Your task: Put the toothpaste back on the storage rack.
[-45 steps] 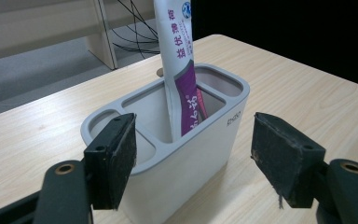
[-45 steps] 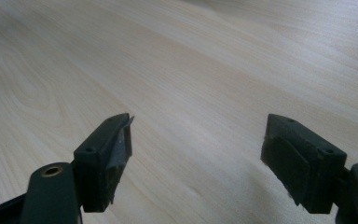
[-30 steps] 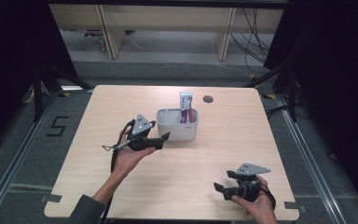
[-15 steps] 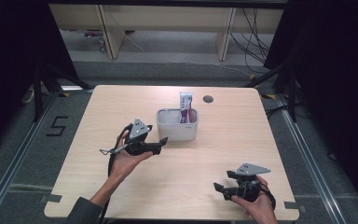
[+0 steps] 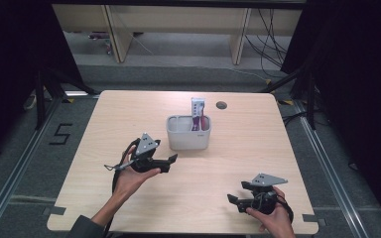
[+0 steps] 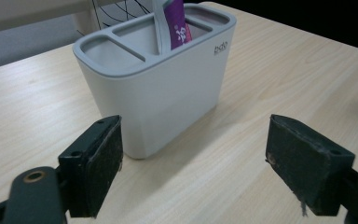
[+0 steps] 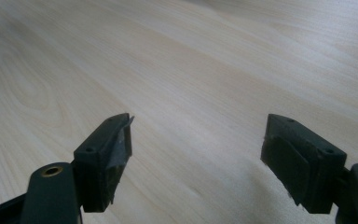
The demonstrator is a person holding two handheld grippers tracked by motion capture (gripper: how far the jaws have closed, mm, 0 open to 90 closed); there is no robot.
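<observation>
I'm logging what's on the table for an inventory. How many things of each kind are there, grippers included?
Grey organiser: 1
Purple-and-white packet standing in it: 1
Handheld grippers, left gripper and right gripper, both with jaws open: 2
Total: 4

Each black gripper (image 5: 172,159) carries 2 padded jaws and a grey plate.

The left gripper (image 5: 171,161) has drawn back from the grey organiser (image 5: 188,133), toward the person, and now sits lower-left of it.
</observation>
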